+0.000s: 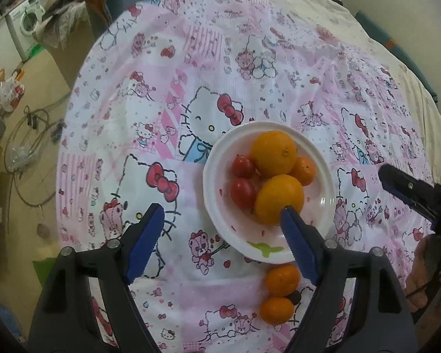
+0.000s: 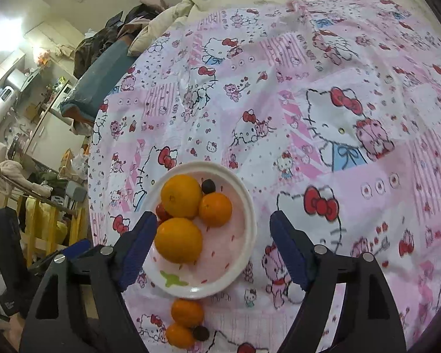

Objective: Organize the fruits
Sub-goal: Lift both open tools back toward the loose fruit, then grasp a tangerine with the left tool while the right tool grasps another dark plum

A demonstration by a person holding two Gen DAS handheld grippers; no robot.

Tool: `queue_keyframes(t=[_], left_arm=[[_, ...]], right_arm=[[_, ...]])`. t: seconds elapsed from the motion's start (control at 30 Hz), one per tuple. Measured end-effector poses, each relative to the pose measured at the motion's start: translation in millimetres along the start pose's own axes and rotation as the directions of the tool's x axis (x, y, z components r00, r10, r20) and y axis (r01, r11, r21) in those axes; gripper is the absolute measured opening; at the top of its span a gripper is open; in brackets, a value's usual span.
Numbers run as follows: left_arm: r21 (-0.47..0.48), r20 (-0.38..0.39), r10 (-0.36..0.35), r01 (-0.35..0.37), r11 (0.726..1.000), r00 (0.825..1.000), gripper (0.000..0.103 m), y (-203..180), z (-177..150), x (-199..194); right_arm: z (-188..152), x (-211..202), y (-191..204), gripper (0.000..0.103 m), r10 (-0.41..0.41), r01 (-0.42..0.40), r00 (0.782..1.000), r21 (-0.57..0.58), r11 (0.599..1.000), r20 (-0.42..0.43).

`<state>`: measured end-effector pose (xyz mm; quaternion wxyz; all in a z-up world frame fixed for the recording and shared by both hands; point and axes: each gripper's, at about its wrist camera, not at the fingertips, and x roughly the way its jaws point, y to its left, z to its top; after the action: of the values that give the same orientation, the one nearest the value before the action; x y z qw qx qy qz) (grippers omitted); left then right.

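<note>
From my right tongs, the tomatoes [image 2: 162,212] were mostly hidden behind the oranges [image 2: 181,195] and my near-side finger. A small dark fruit [image 2: 200,333] below the plate [image 2: 247,235] was too small to identify. My left tongs' far finger covered part of the nearest orange [image 1: 279,198].

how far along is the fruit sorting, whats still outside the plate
Mostly done: the white round plate already holds two large oranges, a small tangerine, two red tomatoes and a small dark fruit. Nothing is in hand; the left tongs and right tongs are open and empty. Left: two small tangerines and a dark fruit on the pink patterned cloth.
</note>
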<state>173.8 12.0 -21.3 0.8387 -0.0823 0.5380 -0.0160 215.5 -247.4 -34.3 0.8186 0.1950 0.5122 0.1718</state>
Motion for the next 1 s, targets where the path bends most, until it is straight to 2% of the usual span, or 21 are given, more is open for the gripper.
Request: queue_keyframes(t=[0.37, 0.63, 1.0], left_arm=[[-0.010, 0.016, -0.015, 0.015, 1.000, 1.000, 0.079, 4, -14, -13], [0.018, 0.024, -0.027, 0.027, 0.999, 0.999, 0.079, -5, -37, -25], [0.043, -0.061, -0.055, 0.057, 0.997, 0.997, 0.079, -22, -75, -10]], right_arm=[[-37, -33, 8, 0.082, -0.010, 0.011, 0.999, -0.014, 1.000, 0.037], [-63, -48, 3, 0.083, -0.009, 0.008, 0.999, 0.007, 1.000, 0.042], [-82, -49, -20, 0.083, -0.027, 0.027, 1.000, 0.054, 0.998, 0.003]])
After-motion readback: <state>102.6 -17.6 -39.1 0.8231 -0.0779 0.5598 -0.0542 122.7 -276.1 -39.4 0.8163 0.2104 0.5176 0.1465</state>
